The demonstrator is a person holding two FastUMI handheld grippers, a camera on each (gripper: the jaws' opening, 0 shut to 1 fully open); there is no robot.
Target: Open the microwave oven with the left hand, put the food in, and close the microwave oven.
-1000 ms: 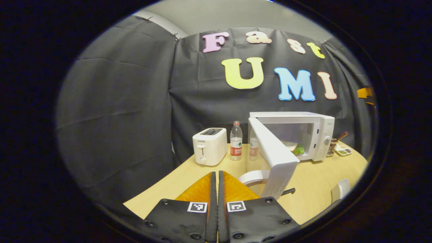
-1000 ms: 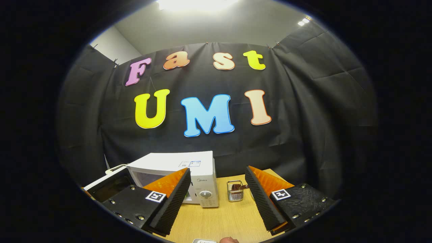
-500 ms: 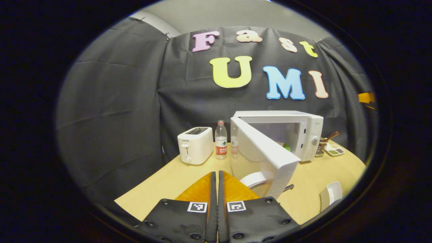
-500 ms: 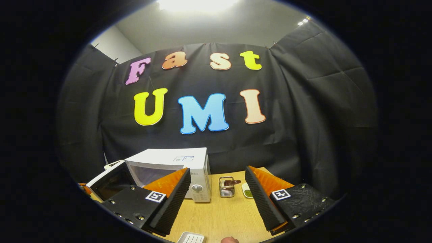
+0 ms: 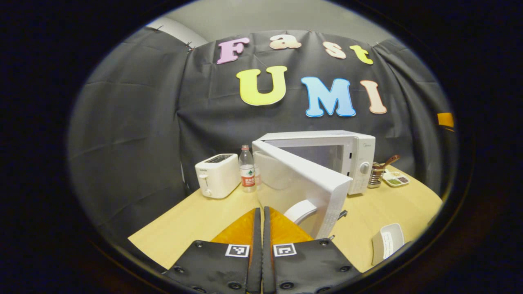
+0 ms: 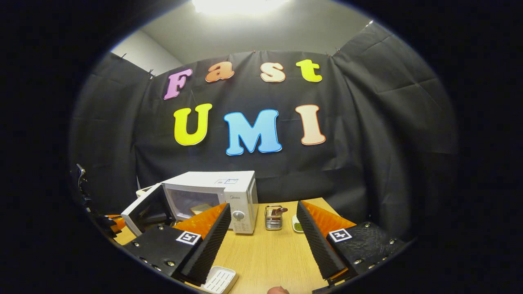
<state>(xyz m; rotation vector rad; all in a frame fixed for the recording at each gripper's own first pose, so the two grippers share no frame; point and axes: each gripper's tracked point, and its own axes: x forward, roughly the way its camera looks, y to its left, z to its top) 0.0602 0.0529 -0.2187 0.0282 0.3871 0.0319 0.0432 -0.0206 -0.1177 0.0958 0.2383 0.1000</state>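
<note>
Left gripper [image 5: 259, 216] low over the table [image 5: 196, 218], fingers pressed together, empty, aimed at the half-open microwave door [image 5: 302, 179]. Right gripper [image 6: 261, 228] spread wide, empty, level above tabletop. Food [image 6: 200, 208] inside microwave oven [image 6: 212, 196].

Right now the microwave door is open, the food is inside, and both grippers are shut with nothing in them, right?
Not quite. The right gripper is open, its fingers wide apart in the right gripper view. The rest holds: the microwave door is open, food is inside, and the left gripper is shut and empty.
</note>
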